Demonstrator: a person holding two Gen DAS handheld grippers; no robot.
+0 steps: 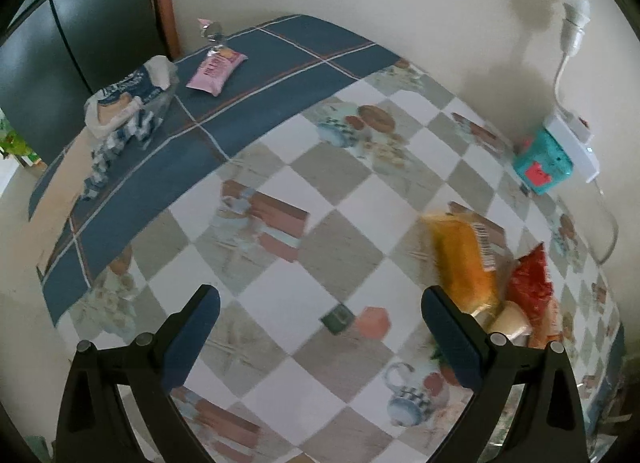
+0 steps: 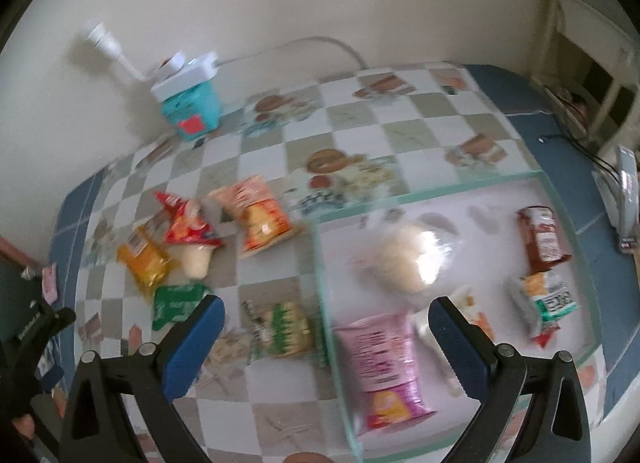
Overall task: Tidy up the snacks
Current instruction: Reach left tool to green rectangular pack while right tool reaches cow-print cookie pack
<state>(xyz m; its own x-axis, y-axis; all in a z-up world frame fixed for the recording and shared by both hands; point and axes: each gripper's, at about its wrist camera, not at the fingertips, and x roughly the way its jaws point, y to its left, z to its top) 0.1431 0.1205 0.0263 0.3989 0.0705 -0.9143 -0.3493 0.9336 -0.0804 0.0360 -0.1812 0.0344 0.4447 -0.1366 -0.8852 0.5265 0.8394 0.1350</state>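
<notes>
My left gripper is open and empty above the checkered tablecloth. A yellow snack packet and a red one lie just beyond its right finger. A pink packet lies far left. My right gripper is open and empty over the edge of a clear glass box. The box holds a pink packet, a clear bag of pale food, a red-brown packet and a white-green packet. Loose snacks lie left of the box: orange, red, yellow, green and a green-yellow packet.
A teal box with a white power adapter stands by the wall. A blue-white wrapped bundle sits at the far left on the blue border. The wall runs along the table's far side.
</notes>
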